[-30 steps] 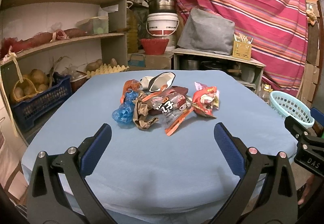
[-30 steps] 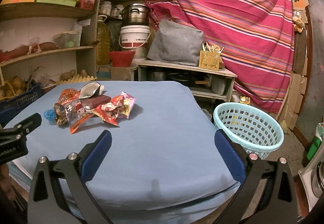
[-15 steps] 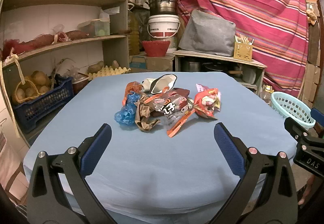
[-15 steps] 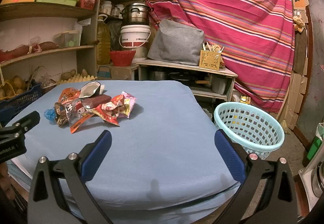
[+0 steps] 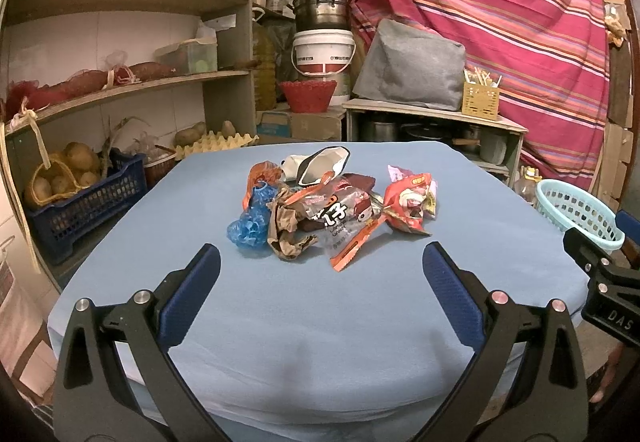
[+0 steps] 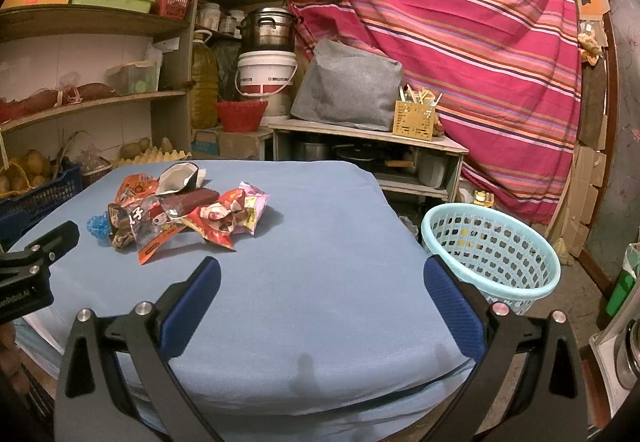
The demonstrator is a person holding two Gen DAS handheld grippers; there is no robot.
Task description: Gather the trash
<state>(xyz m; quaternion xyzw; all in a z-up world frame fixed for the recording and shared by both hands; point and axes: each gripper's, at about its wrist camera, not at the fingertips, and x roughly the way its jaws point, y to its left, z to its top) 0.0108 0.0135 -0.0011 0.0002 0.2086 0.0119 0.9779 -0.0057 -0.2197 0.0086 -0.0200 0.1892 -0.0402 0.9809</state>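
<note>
left wrist view: left gripper (image 5: 320, 266) spread wide, facing wrapper pile (image 5: 332, 206) mid-table (image 5: 320, 322)
right wrist view: right gripper (image 6: 320, 274) spread, holding nothing; pile far left
basket (image 6: 492, 254): on floor beside table

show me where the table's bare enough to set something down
Bare blue cloth lies between the wrapper pile and the table edge nearest the basket, and in front of both open grippers. The far-left middle is crowded with wrappers.

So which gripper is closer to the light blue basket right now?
Right. The right gripper hangs over the table's edge with the basket just beyond its right finger; the left gripper faces the wrapper pile, basket far off right.
</note>
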